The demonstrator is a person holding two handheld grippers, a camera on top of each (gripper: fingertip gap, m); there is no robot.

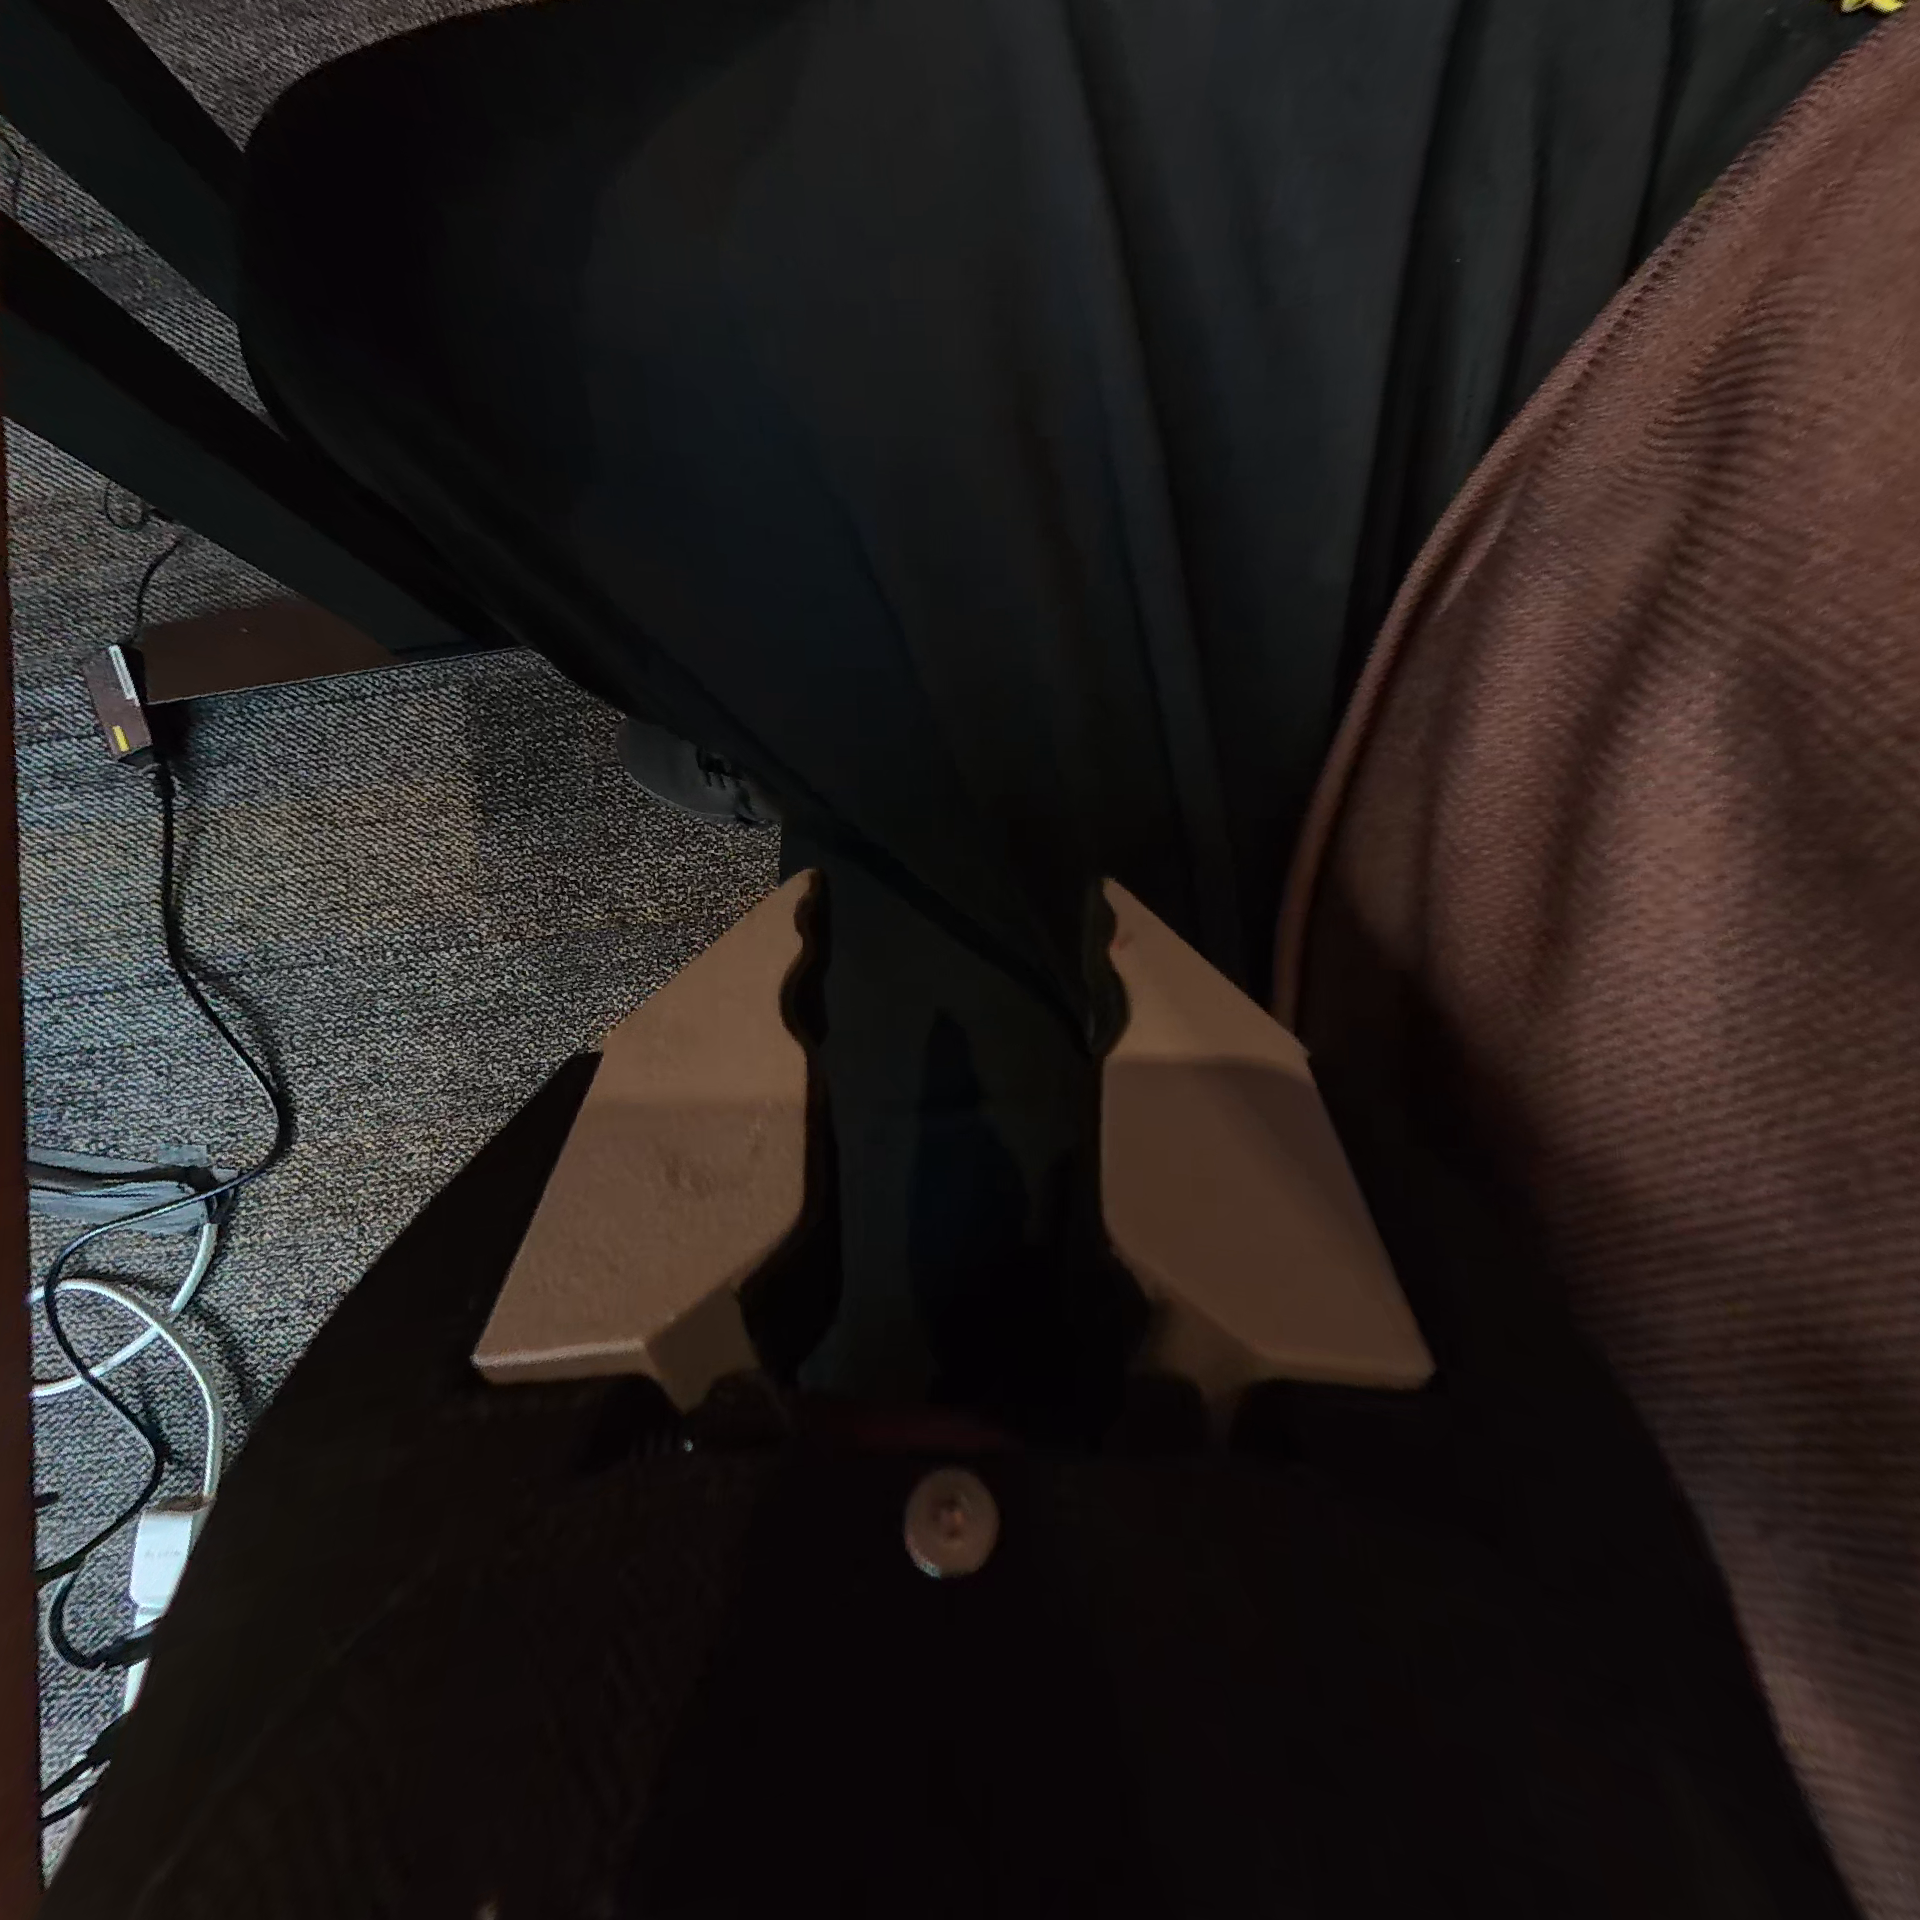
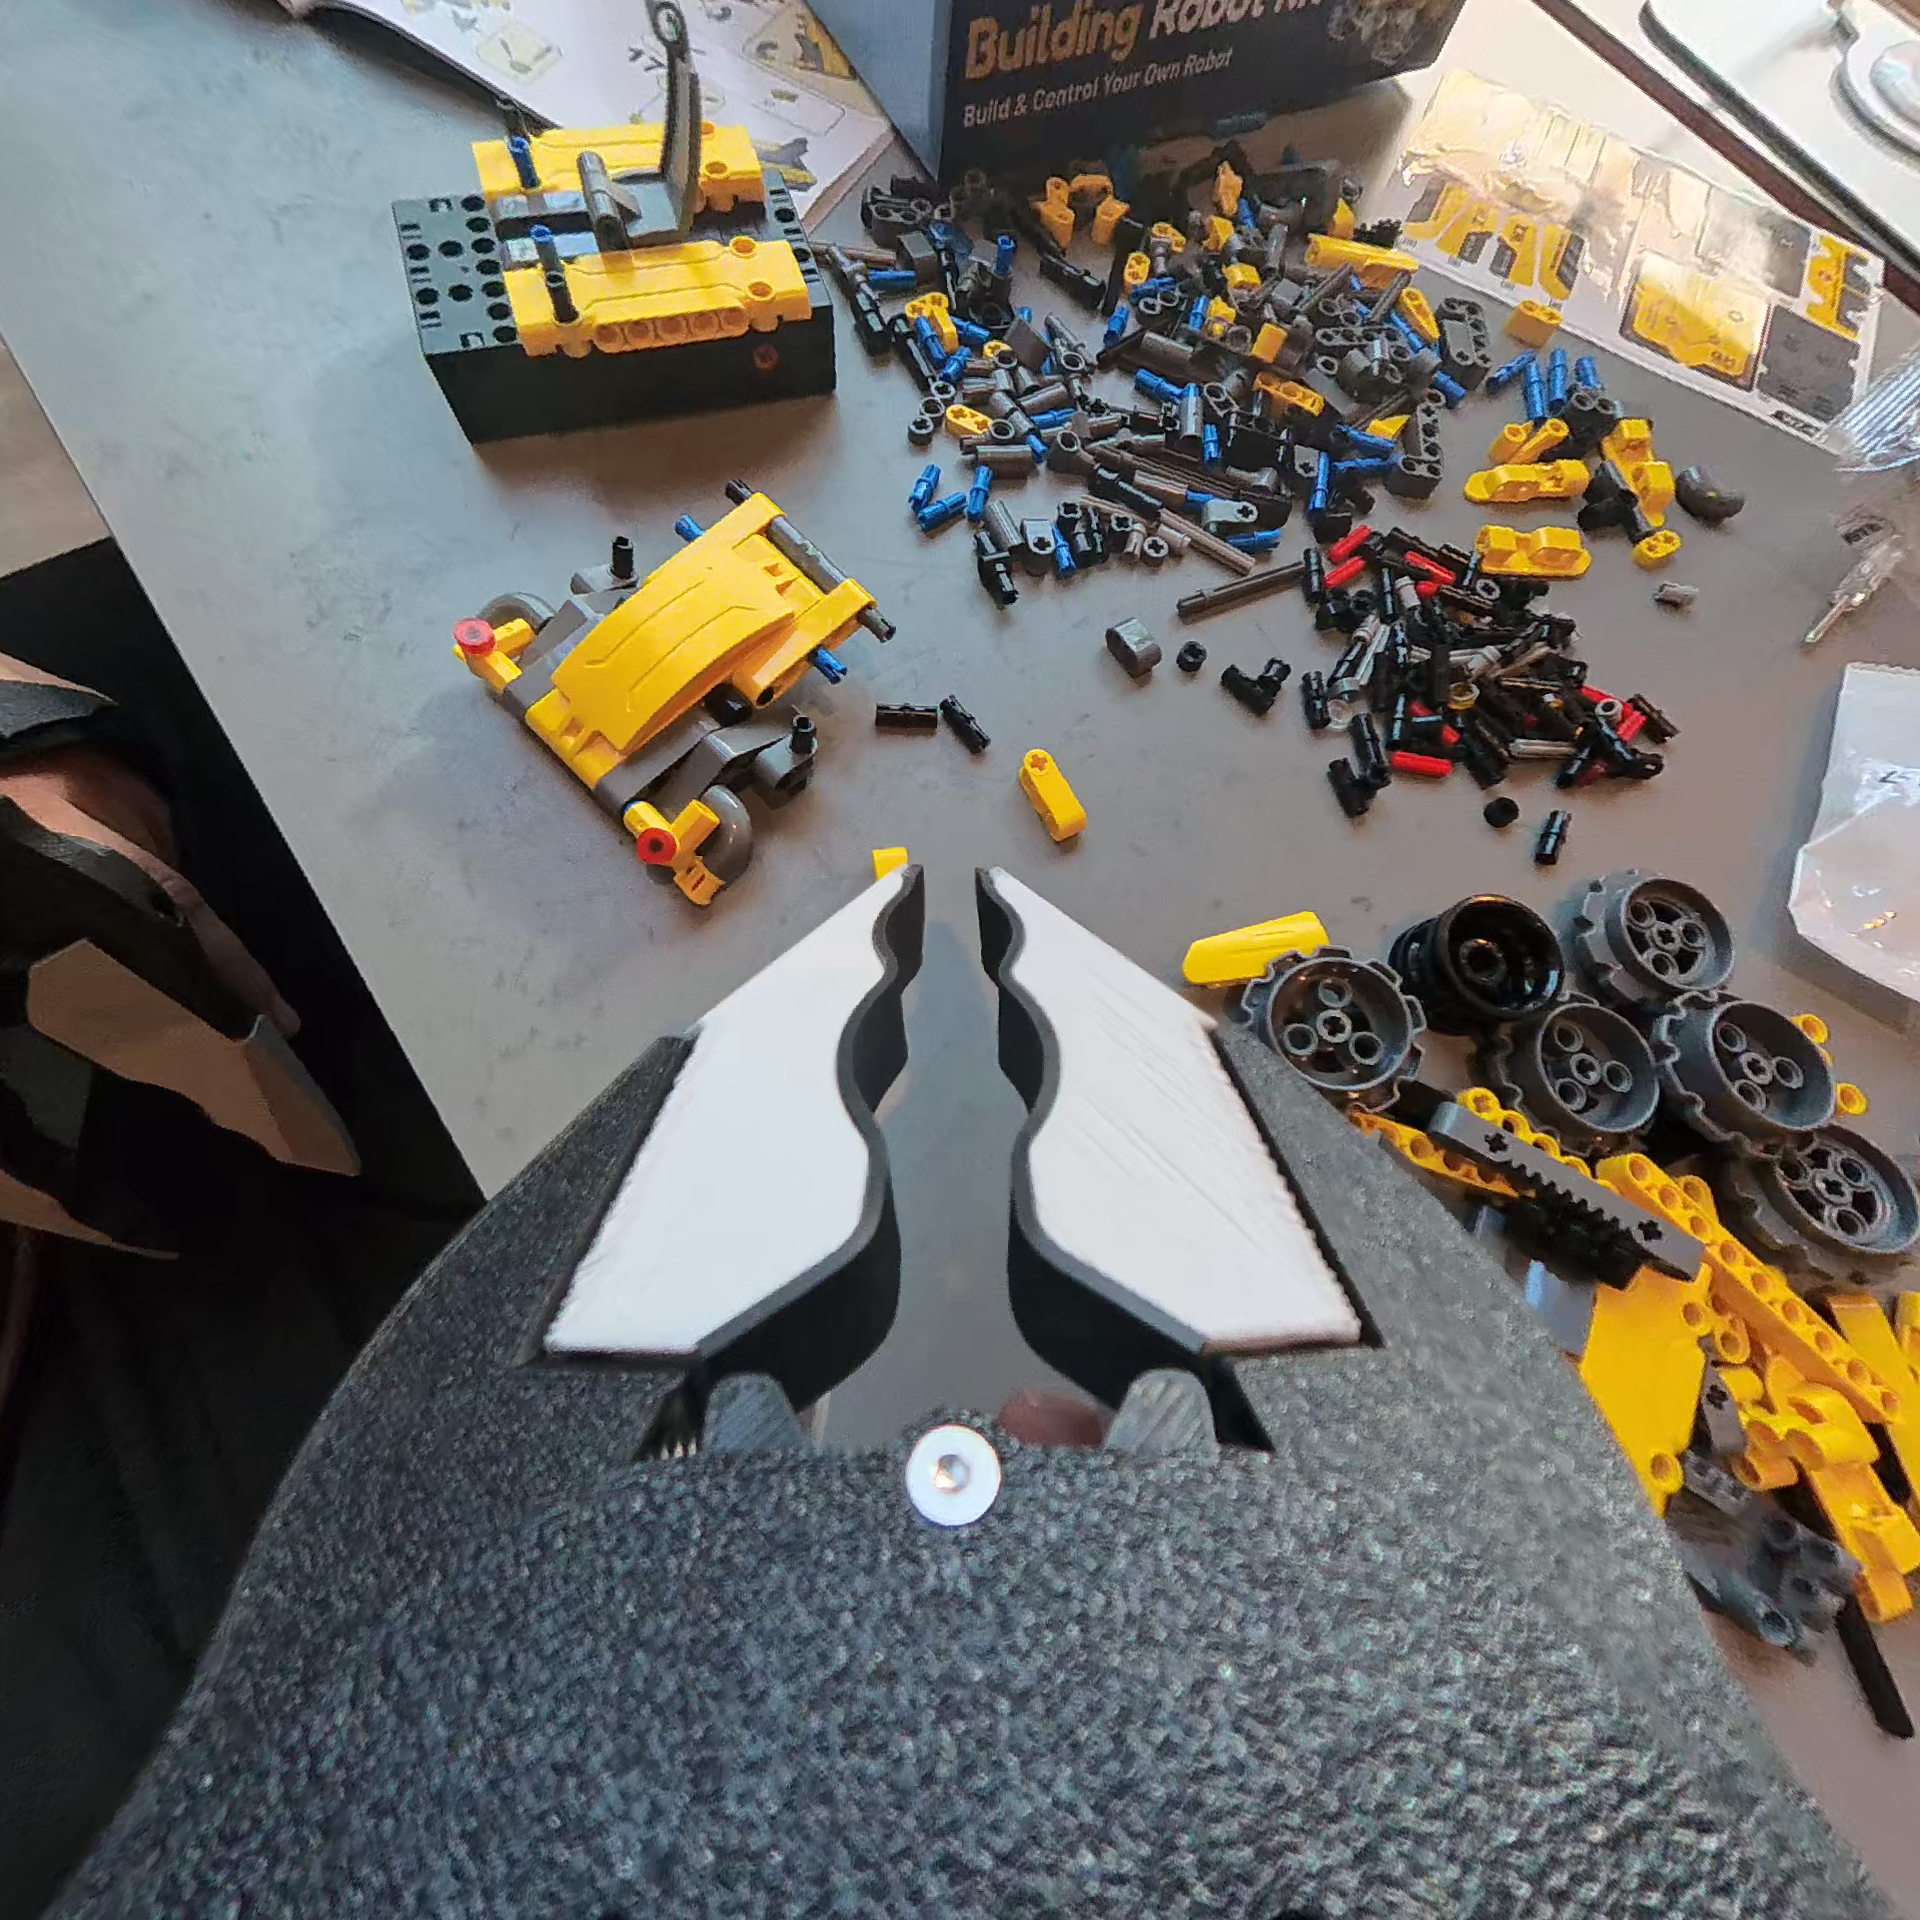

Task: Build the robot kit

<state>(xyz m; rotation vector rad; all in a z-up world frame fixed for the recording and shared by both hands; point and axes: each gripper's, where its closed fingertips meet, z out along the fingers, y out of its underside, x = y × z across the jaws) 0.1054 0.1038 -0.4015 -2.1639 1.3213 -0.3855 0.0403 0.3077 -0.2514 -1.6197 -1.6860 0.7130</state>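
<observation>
My left gripper [image 1: 956,894] is below the table edge, pointing down at a person's black trousers [image 1: 831,416]. Its jaws stand wide apart with nothing between them. My right gripper [image 2: 948,883] hovers over the grey table [image 2: 260,343]. Only a narrow gap shows between its fingertips, and it holds nothing. A small yellow piece [image 2: 889,860] lies just left of its left fingertip. A yellow connector [image 2: 1051,795] lies a little ahead to the right. A yellow and grey sub-assembly [image 2: 675,686] lies ahead to the left.
A black block with yellow beams [image 2: 613,281] stands far left. Heaps of small pins [image 2: 1195,374] lie ahead, with black-red ones [image 2: 1475,686] to the right. Grey wheels [image 2: 1579,1049] and yellow beams [image 2: 1766,1382] lie at right. A dark box [image 2: 1143,73] stands behind. Below, brown cloth [image 1: 1662,935] and cables on carpet [image 1: 208,987]. Some 25 centimetres of space lies between my two pairs of fingers. The yellow connector [image 2: 1051,795] is closer to my right gripper, around 6 centimetres from its tips; the left tips are 25 centimetres off.
</observation>
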